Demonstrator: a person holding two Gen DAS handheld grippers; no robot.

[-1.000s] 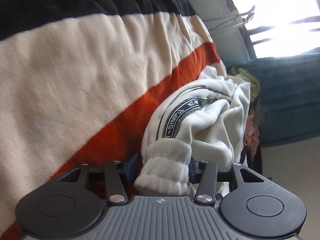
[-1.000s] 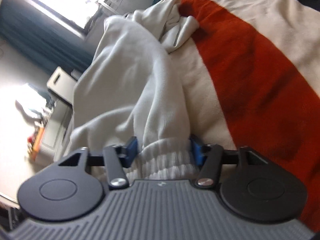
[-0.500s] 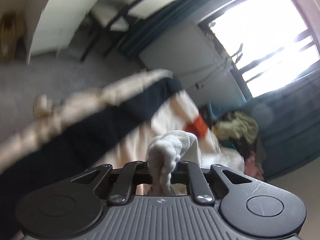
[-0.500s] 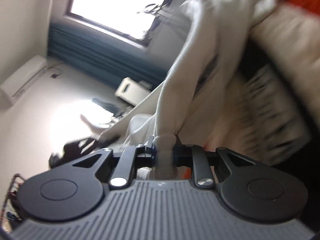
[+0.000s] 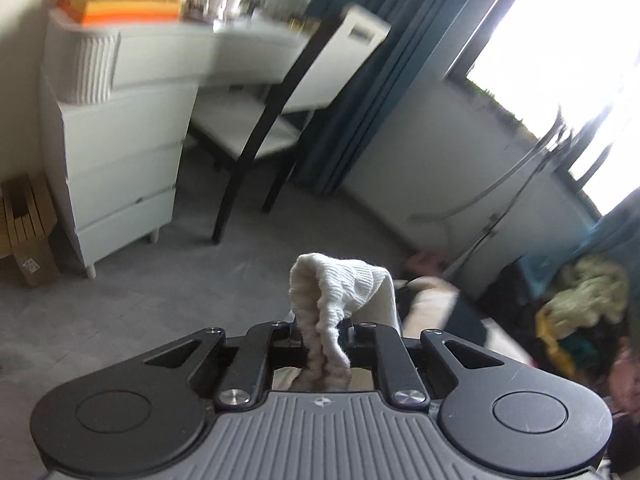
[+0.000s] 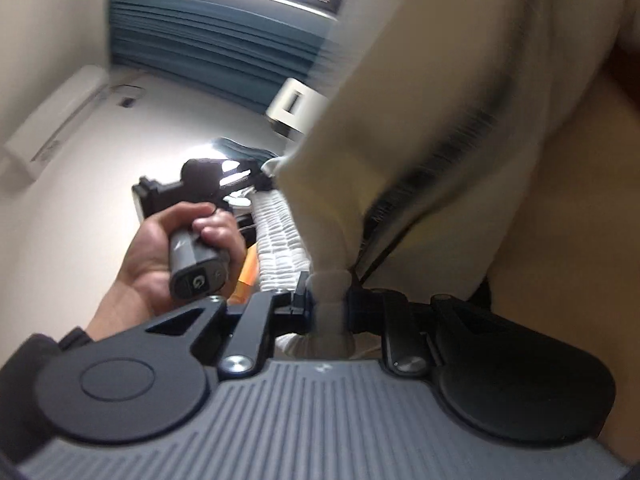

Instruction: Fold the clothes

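My left gripper [image 5: 324,330] is shut on the ribbed cuff of a white knit garment [image 5: 340,288], which bunches up between the fingers and is held high above the floor. My right gripper [image 6: 328,300] is shut on another part of the same white garment [image 6: 400,112], which stretches up and to the right with a dark printed band. In the right wrist view the person's hand holds the left gripper [image 6: 200,240] to the left, with the ribbed cuff [image 6: 276,236] beside it.
A white drawer unit [image 5: 116,160] and a chair [image 5: 256,128] stand on the grey carpet. Blue curtains [image 5: 360,92] hang by a bright window. A pile of clothes [image 5: 580,300] lies at the right. A wall air conditioner [image 6: 52,120] shows in the right wrist view.
Both grippers have lifted the white garment off the striped blanket and swung upward. The bed has dropped out of view and the room now shows. Both jaws closed on the fabric.
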